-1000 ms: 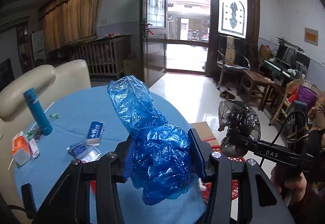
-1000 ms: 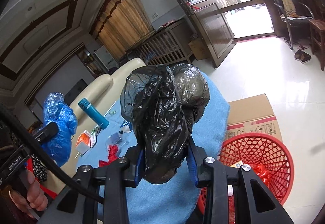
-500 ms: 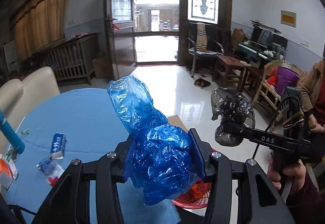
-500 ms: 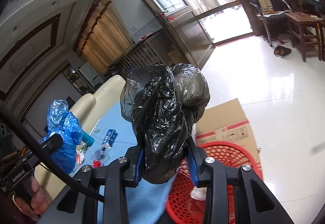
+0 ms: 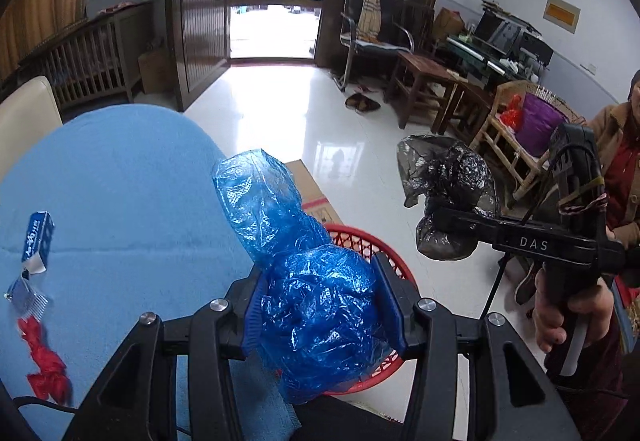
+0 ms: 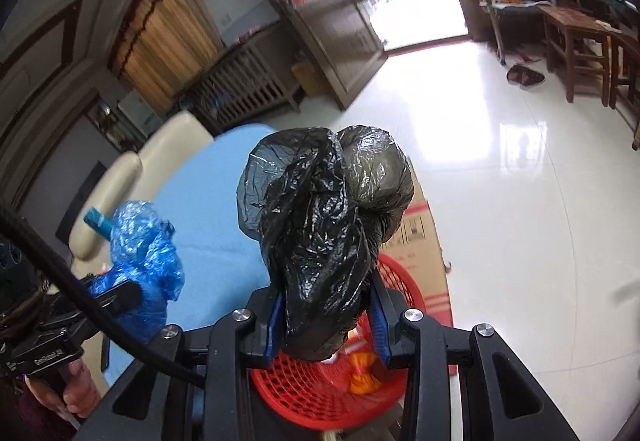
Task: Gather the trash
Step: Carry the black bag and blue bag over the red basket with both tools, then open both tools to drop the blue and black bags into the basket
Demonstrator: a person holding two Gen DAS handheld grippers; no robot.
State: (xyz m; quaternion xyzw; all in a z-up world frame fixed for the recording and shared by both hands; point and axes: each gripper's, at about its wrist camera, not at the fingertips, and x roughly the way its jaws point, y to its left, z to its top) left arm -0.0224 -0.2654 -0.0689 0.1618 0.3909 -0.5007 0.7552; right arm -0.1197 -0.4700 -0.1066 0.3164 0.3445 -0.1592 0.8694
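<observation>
My left gripper (image 5: 324, 305) is shut on a crumpled blue plastic bag (image 5: 304, 273) and holds it over the near rim of a red mesh basket (image 5: 372, 245) beside the table. My right gripper (image 6: 326, 317) is shut on a crumpled black plastic bag (image 6: 320, 225) and holds it above the same red basket (image 6: 320, 385), which has orange and white trash in it. The right gripper with the black bag also shows in the left wrist view (image 5: 444, 201). The left gripper with the blue bag also shows in the right wrist view (image 6: 140, 257).
A blue-covered round table (image 5: 112, 193) carries a small blue-white box (image 5: 38, 241), a foil wrapper (image 5: 26, 299) and a red scrap (image 5: 44, 361). A cardboard box (image 6: 424, 237) lies behind the basket. Cream chairs (image 6: 168, 145), wooden stools (image 5: 424, 85) and a person (image 5: 616, 169) stand around.
Both grippers have swung right, from over the table toward the red basket, each still holding its bag. The basket now lies right under both bags.
</observation>
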